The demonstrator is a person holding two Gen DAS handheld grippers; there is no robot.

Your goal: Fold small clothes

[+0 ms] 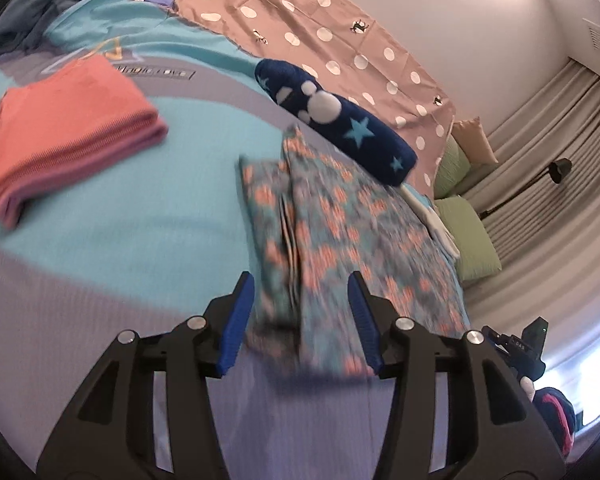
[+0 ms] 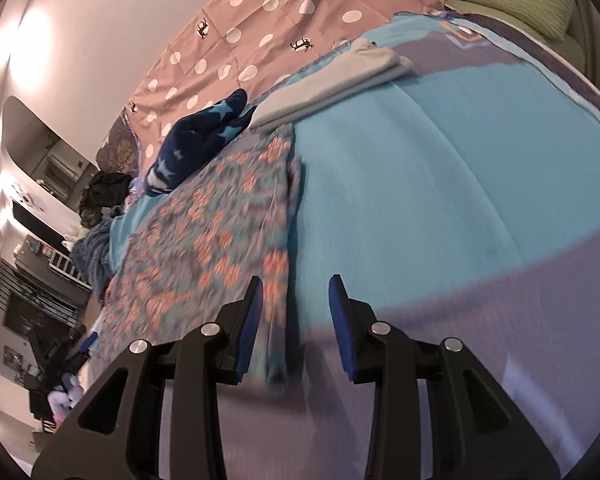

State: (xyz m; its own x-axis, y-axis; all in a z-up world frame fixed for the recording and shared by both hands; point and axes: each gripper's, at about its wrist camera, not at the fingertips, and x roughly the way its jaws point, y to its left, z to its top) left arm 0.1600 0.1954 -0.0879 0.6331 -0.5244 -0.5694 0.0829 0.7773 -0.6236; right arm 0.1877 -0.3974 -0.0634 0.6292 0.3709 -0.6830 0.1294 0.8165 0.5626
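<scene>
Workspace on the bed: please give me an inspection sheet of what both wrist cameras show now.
Surface: turquoise and lilac blanket, spread flat.
Job's things: patterned garment, partly folded, lying flat; folded pink cloth; folded grey cloth.
Clutter: navy star fleece; dotted sheet; dark pile.
Grippers: left gripper open, garment edge between the fingers, not pinched; right gripper open, garment edge between its fingers, not pinched.
Cables: nothing seen.
Surroundings: green pillows, curtain, lamp, white wall.
</scene>
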